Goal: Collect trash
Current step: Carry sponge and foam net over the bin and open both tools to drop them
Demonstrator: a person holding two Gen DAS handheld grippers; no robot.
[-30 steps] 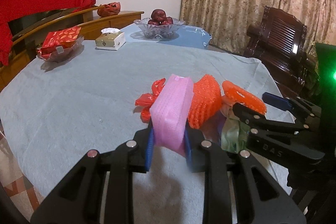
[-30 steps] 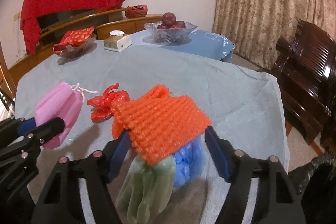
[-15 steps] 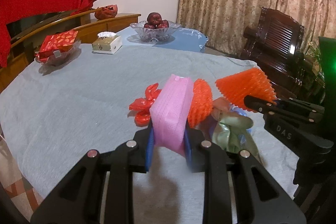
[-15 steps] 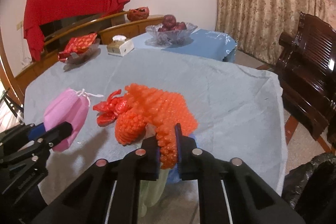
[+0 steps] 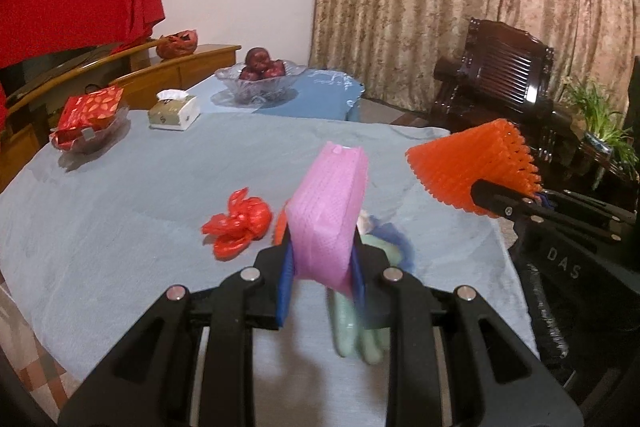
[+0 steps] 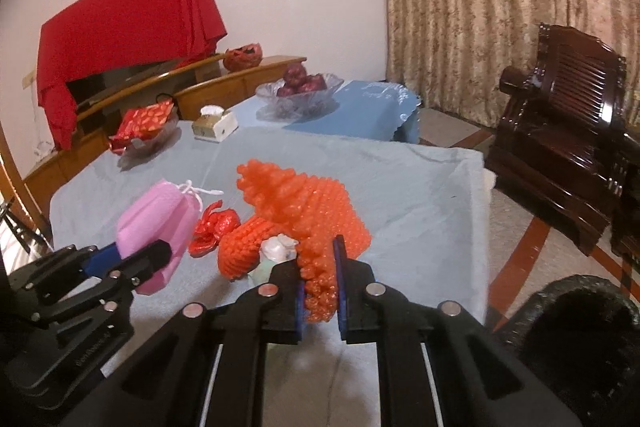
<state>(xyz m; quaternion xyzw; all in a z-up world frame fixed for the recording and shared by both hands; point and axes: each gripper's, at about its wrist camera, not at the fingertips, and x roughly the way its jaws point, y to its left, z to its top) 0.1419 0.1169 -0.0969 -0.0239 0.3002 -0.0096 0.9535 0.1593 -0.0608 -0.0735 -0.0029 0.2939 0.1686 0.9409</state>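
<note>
A table (image 5: 120,195) covered with a pale blue-grey cloth fills most of both views. At its far end stands a glass fruit bowl (image 5: 260,83) on a brighter blue mat, with a tissue box (image 5: 174,109) just beside the bowl and a red packet in a glass dish (image 5: 86,123) further along the same edge. Behind the bowl runs a wooden sideboard (image 5: 192,65) with a red cloth (image 5: 76,3) draped above it; patterned curtains (image 5: 460,7) hang beyond the bowl on the other side, with a dark wooden armchair (image 5: 508,83) in front of them.

The left gripper (image 5: 320,263) has its fingers closed on a pink foam sleeve (image 5: 328,211), held above the table. The right gripper (image 6: 318,287) has its fingers pinched tight on an orange foam net (image 6: 308,211), also lifted clear. On the table nearer than the bowl lie a crumpled red wrapper (image 5: 238,227), a second orange net (image 6: 240,247) and pale green and blue plastic scraps (image 5: 360,327).

The scraps are blurred and partly hidden behind the fingers, so their shape is unclear. A black bag (image 6: 576,311) is cut off at the right view's edge.
</note>
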